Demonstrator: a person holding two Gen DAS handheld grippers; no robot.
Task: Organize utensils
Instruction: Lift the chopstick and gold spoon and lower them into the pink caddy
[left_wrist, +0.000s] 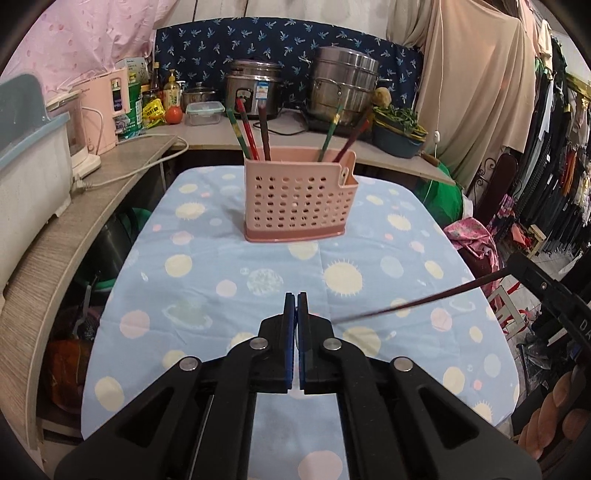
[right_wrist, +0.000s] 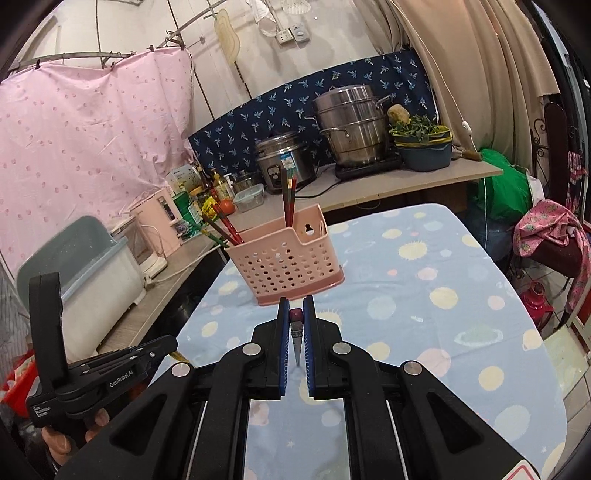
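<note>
Right gripper (right_wrist: 296, 314) clamps one dark chopstick (left_wrist: 413, 303), held above the tablecloth (left_wrist: 221, 258) w/ tip toward 9 o'clock in left view. Left gripper (left_wrist: 296, 300) closed, nothing btwn pads. Pink utensil holder (left_wrist: 297, 201) upright at 12 o'clock, other chopsticks (left_wrist: 251, 129) standing inside.

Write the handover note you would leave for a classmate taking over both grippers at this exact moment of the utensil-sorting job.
Left gripper: shut, empty, over the near part of the tablecloth.
Right gripper: shut on a dark chopstick, gripped at one end; the rest sticks out sideways above the cloth, not yet at the holder.
Pink utensil holder: upright near the far end of the table, five chopsticks already standing in it, three at one end, two at the other.
Done: those five are sorted.
Left: drop the held chopstick into the holder. No other loose utensils show on the cloth.
</note>
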